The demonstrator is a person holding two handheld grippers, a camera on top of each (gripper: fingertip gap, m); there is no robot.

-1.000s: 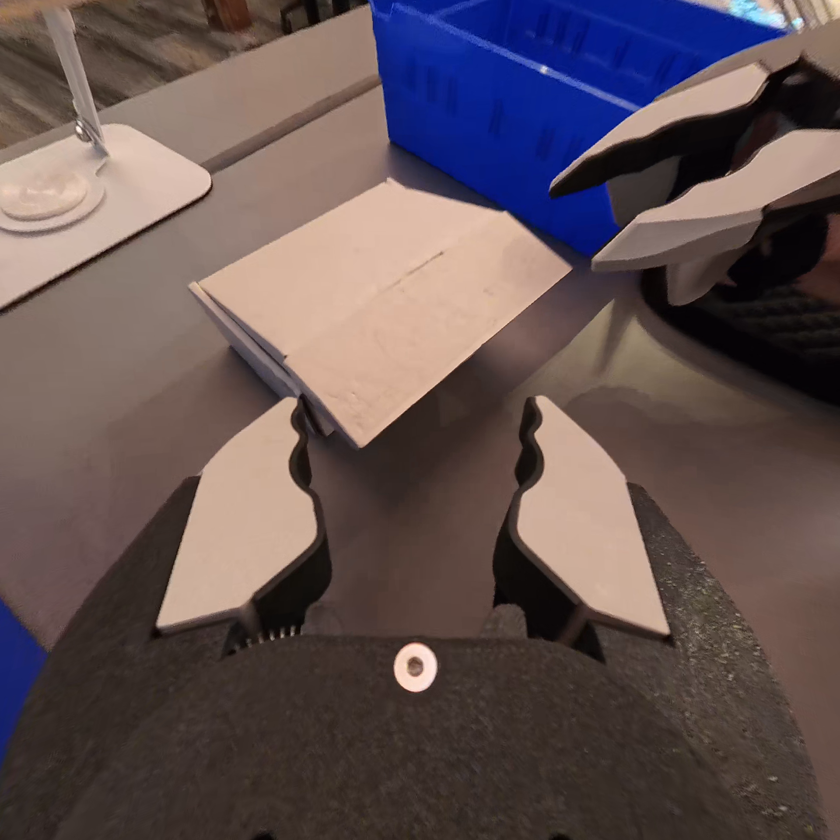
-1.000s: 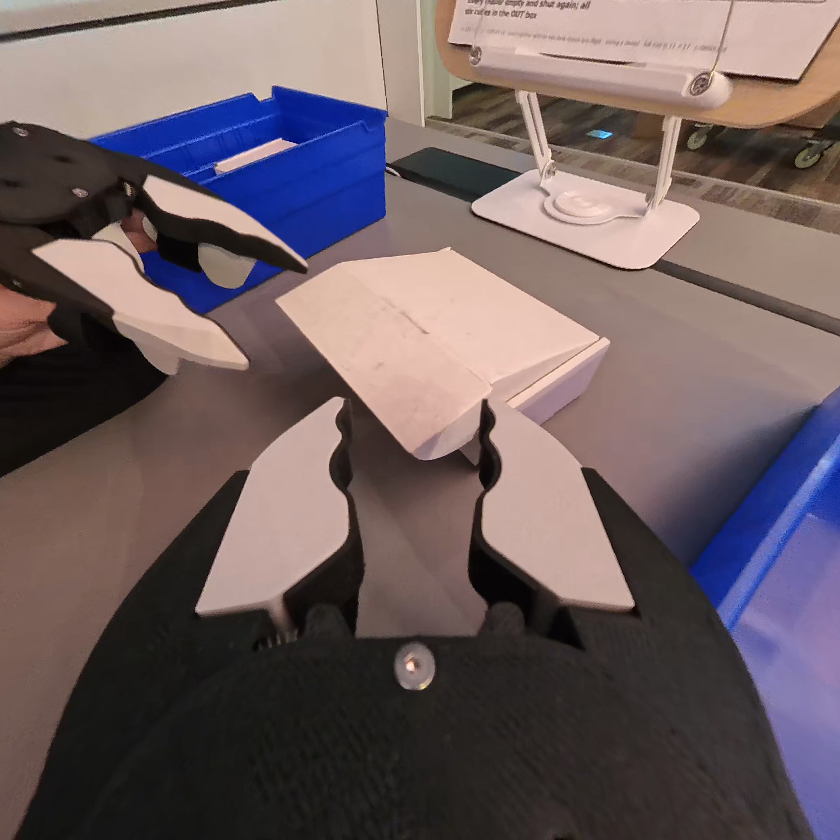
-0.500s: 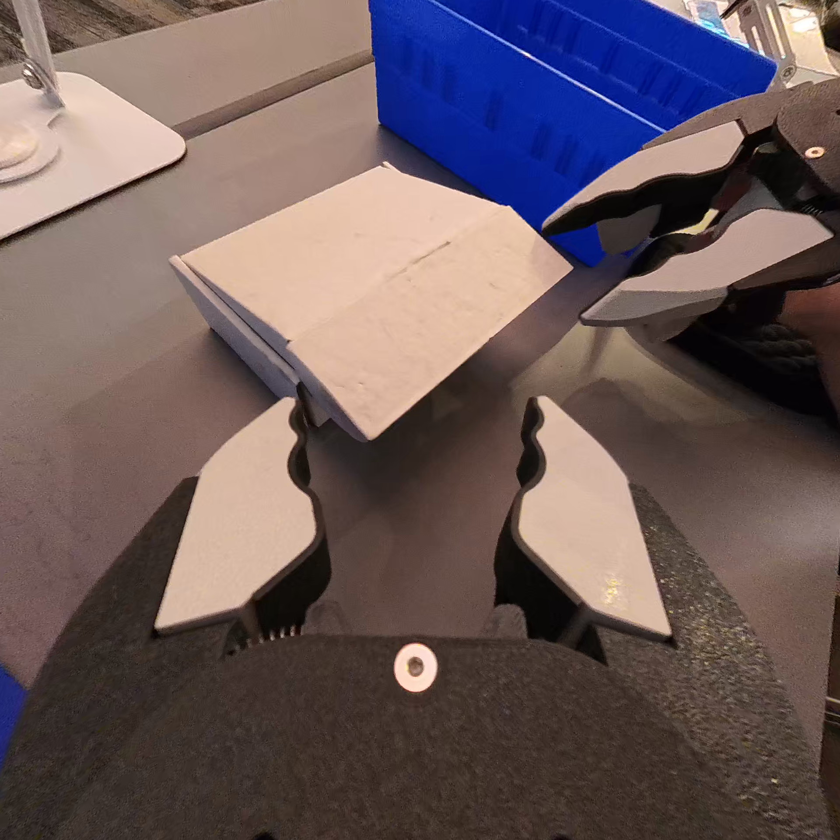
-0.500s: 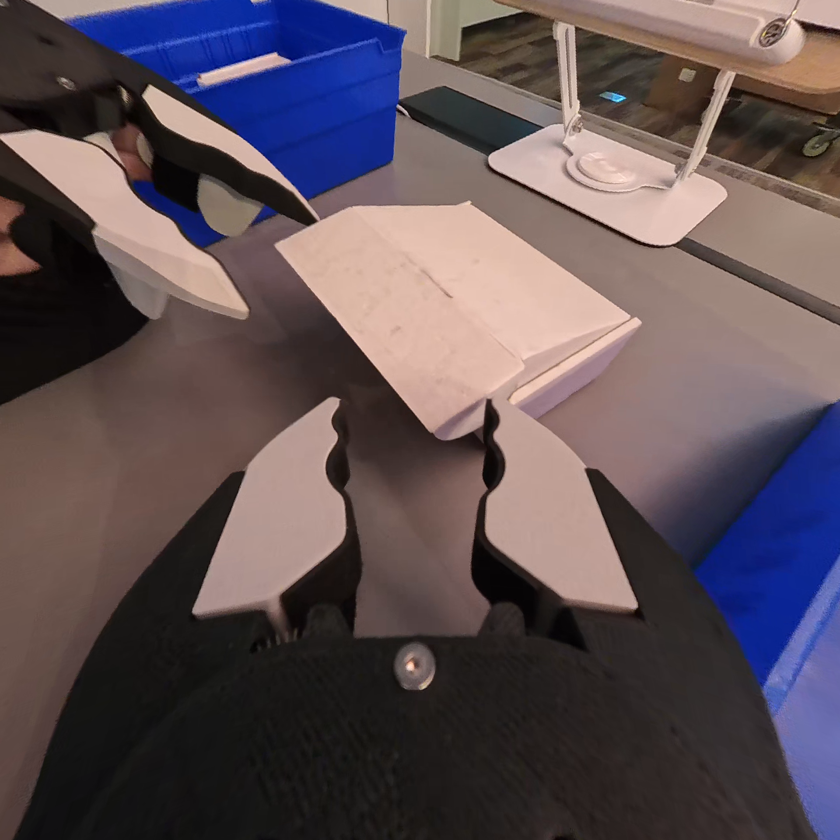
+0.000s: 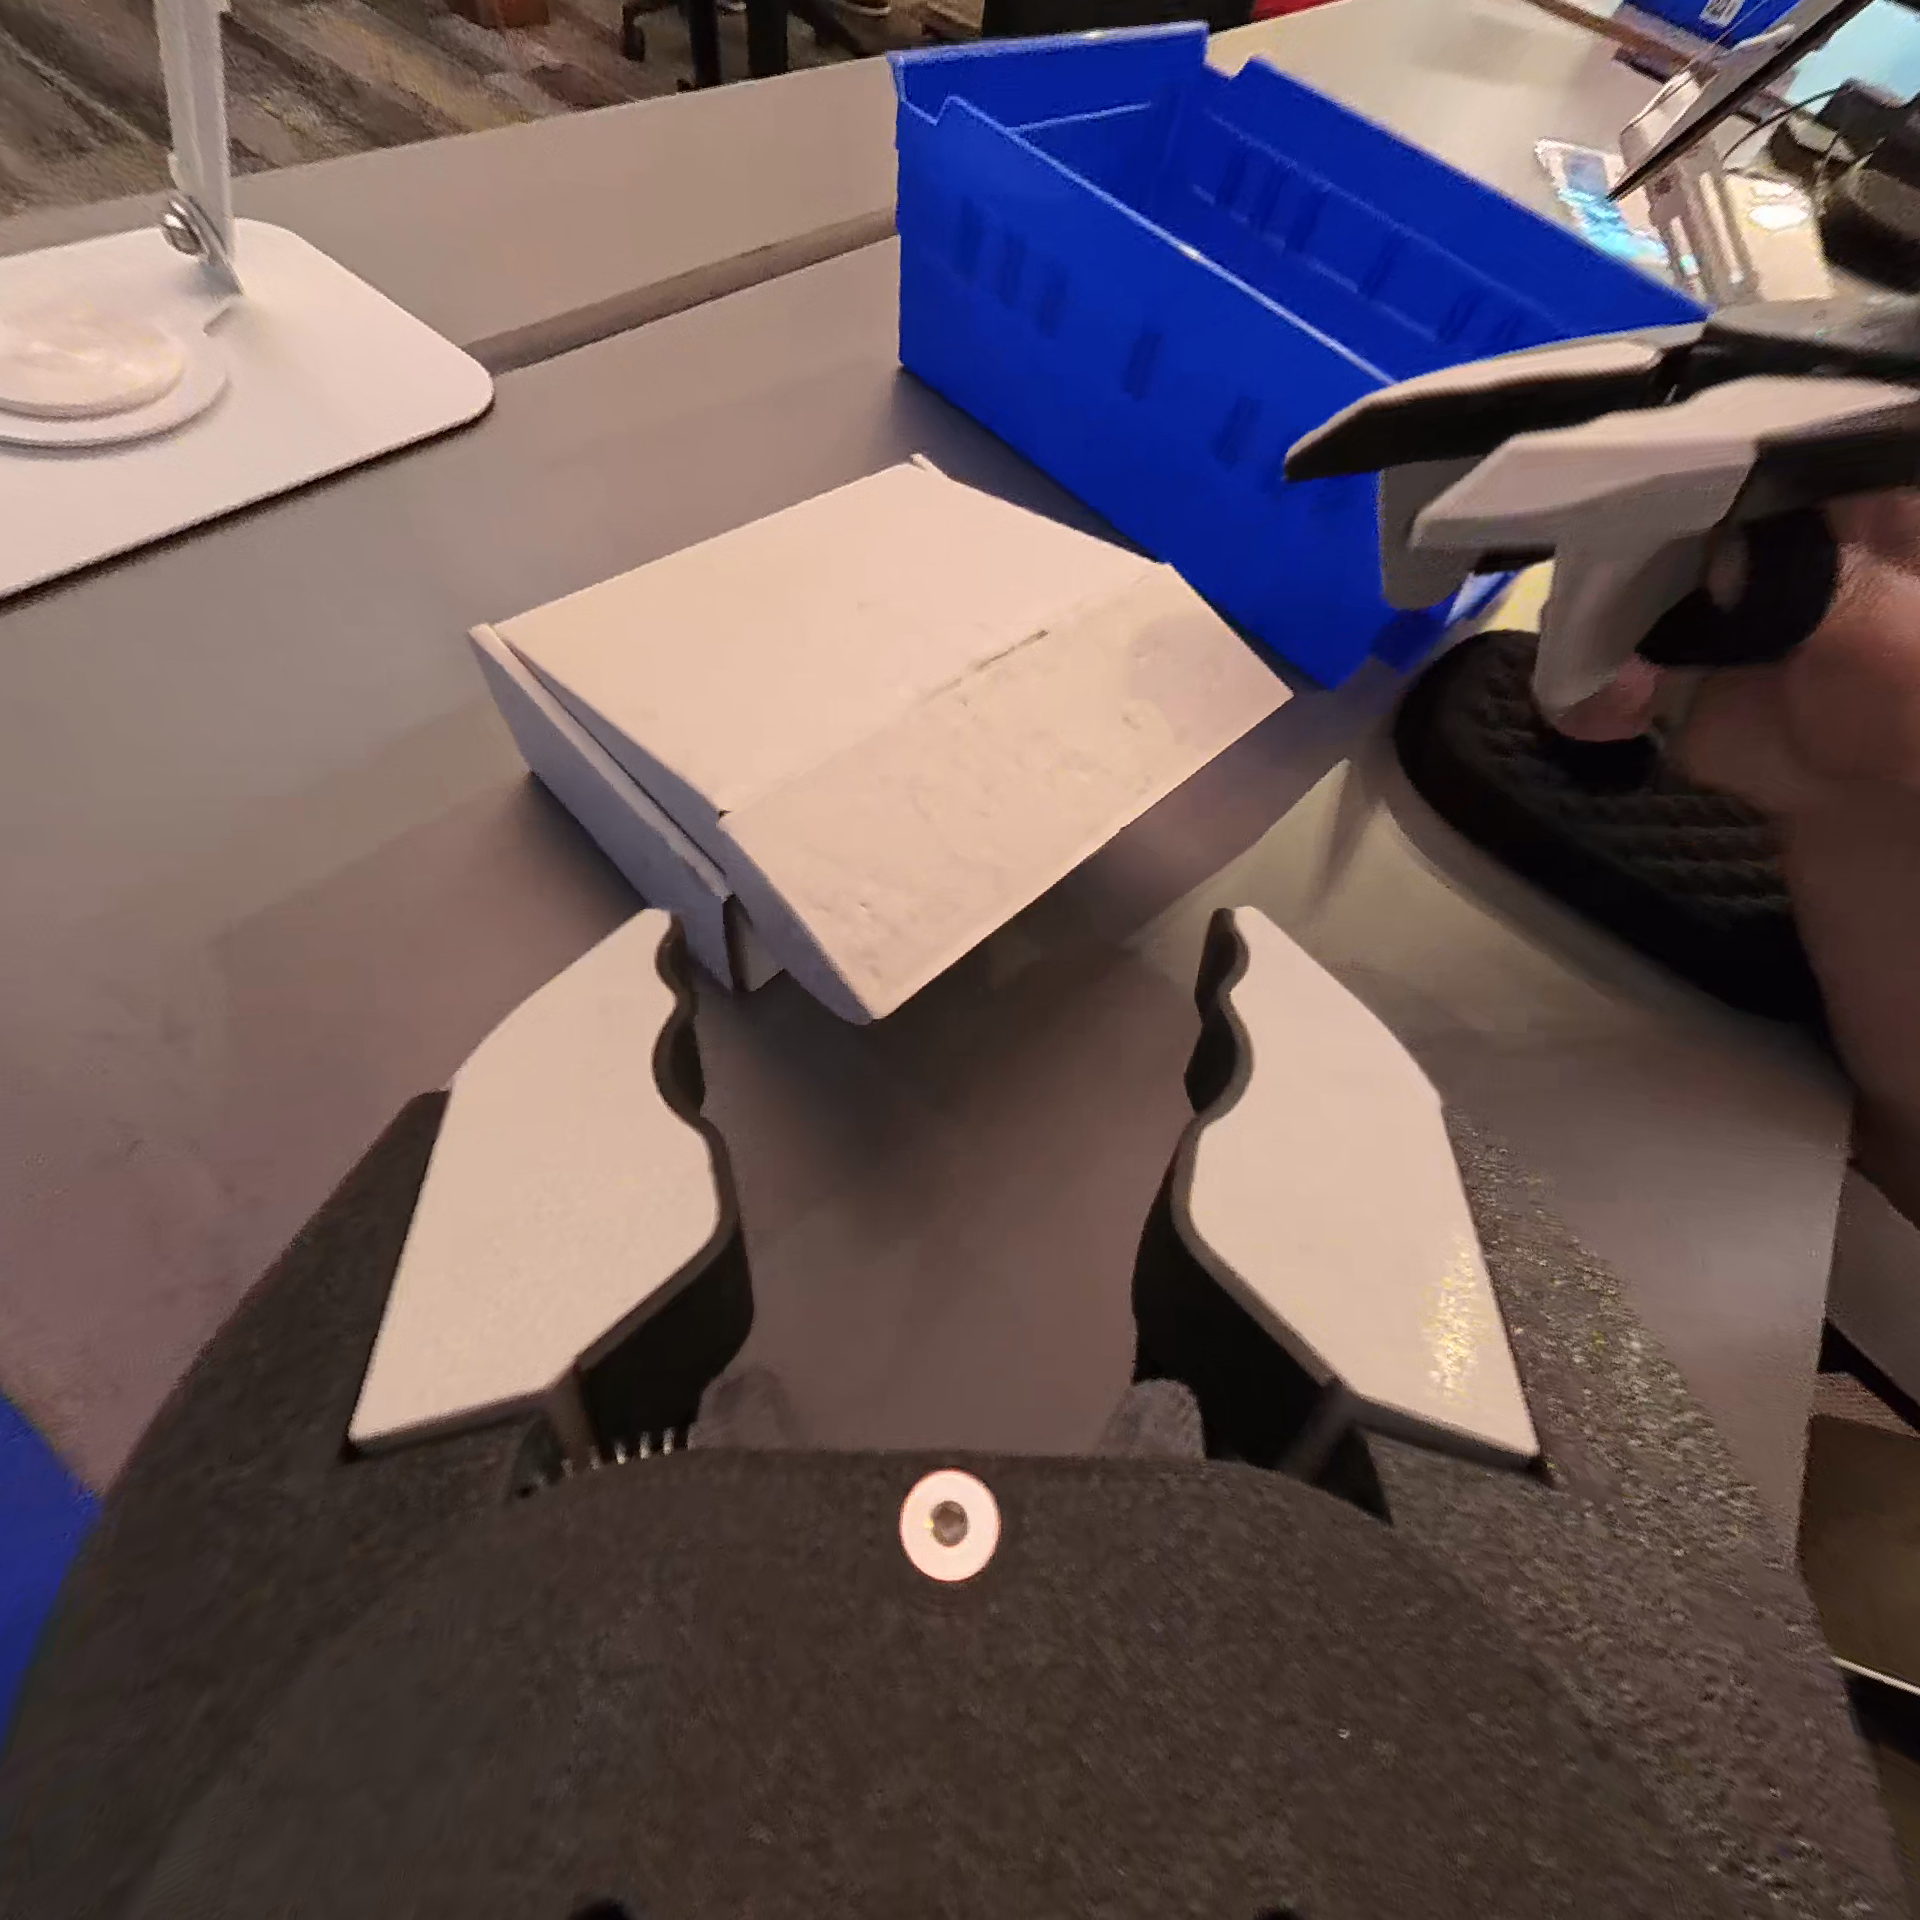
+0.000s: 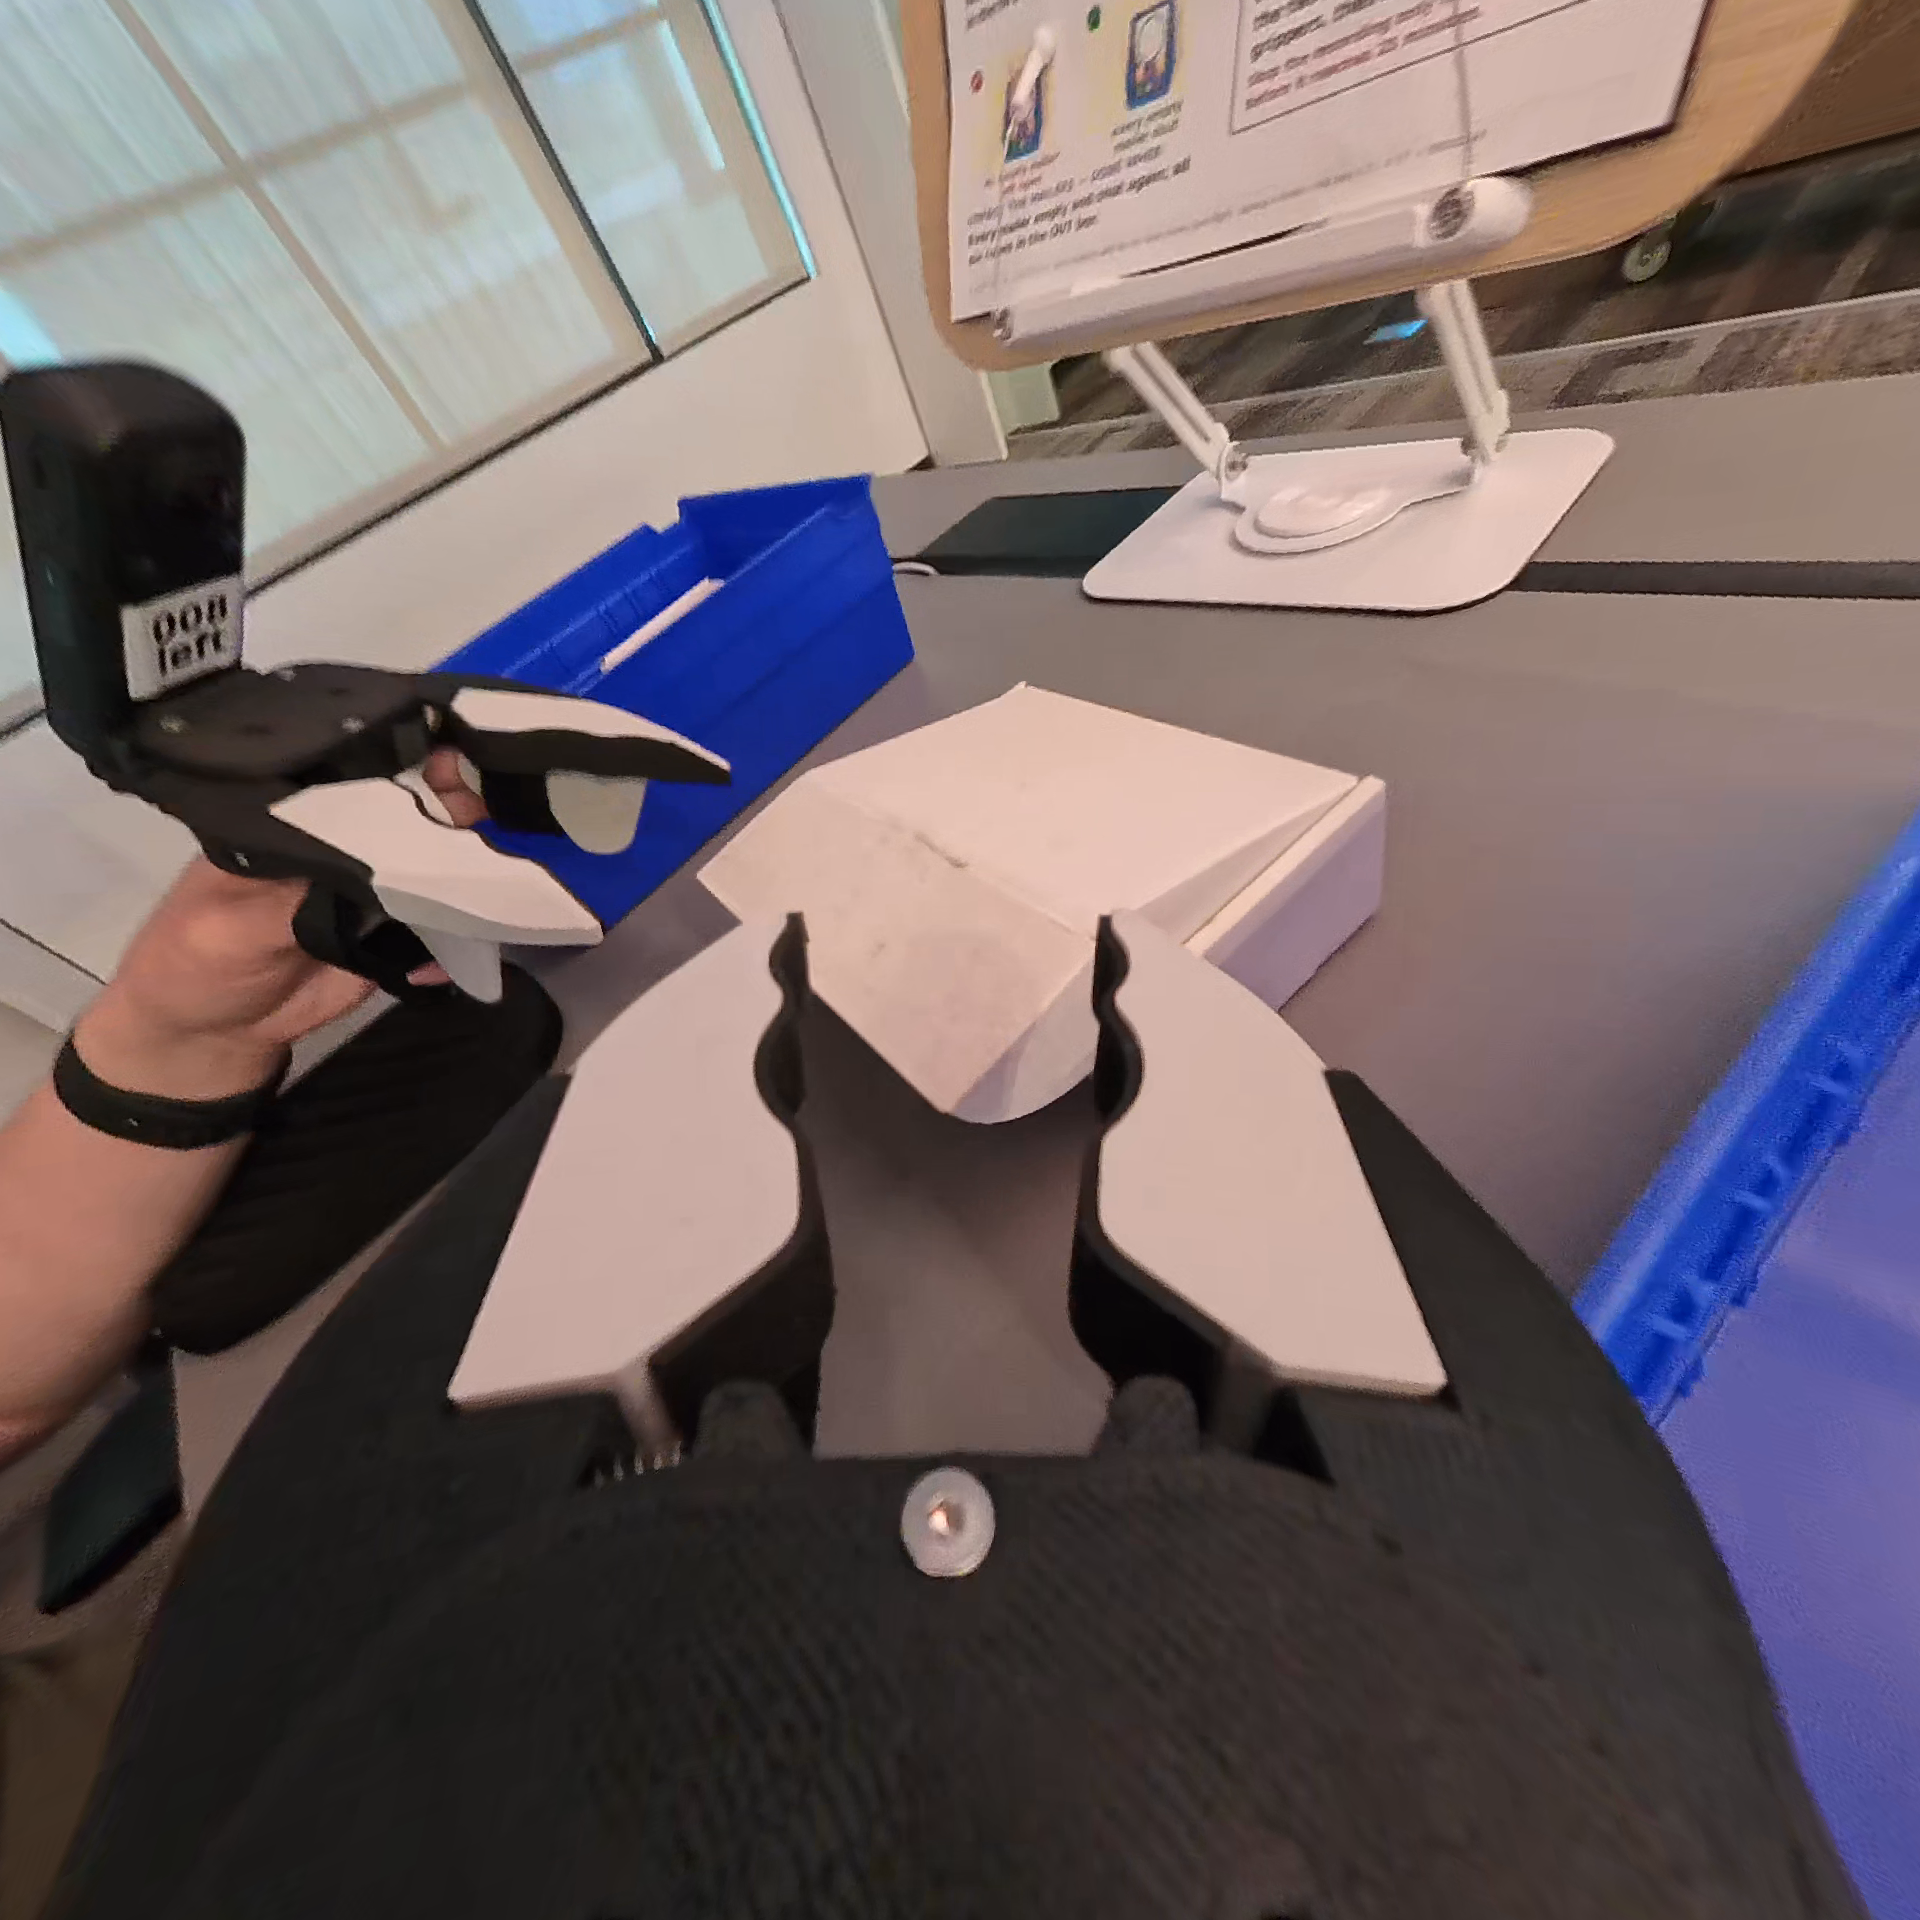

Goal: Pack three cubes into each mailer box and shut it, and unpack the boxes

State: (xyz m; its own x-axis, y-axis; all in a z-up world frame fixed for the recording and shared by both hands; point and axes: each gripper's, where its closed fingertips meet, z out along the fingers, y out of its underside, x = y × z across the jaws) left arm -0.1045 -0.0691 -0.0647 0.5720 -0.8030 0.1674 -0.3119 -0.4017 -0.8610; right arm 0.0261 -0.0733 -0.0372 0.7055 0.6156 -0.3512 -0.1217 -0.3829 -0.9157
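Left gripper (image 5: 940, 945): held low over the grey table (image 5: 312, 883), fingers pointing forward at the near corner of the white mailer box (image 5: 831, 675). Jaws stand wide apart with nothing between them. The left fingertip (image 5: 665, 935) sits just beside the box's near corner; contact cannot be confirmed. In the right wrist view this same gripper (image 6: 644, 831) is raised above the table at the left, roughly level, held by a bare hand (image 6: 208, 977) with a black band (image 6: 156, 1101) on the wrist. A black camera block (image 6: 125, 540) stands upright at its rear and carries a small white label with dark print.

Right gripper (image 6: 945, 935): aimed at the box's front flap from the opposite side. Jaws are parted, empty, and frame the flap's free corner without visibly clamping it. In the left wrist view it (image 5: 1382, 499) hovers at the right, in front of a blue bin (image 5: 1143, 343).

Mailer box: rests on the table between the two grippers. The lid lies down; the front flap (image 5: 987, 810) juts out at a slant, untucked. Contents are hidden.

A second blue bin (image 6: 1766, 1195) lies at the right edge of the right wrist view.

Writing: a white stand (image 6: 1351, 540) behind the box holds a printed instruction sheet (image 6: 1299, 94) with text and small pictures.
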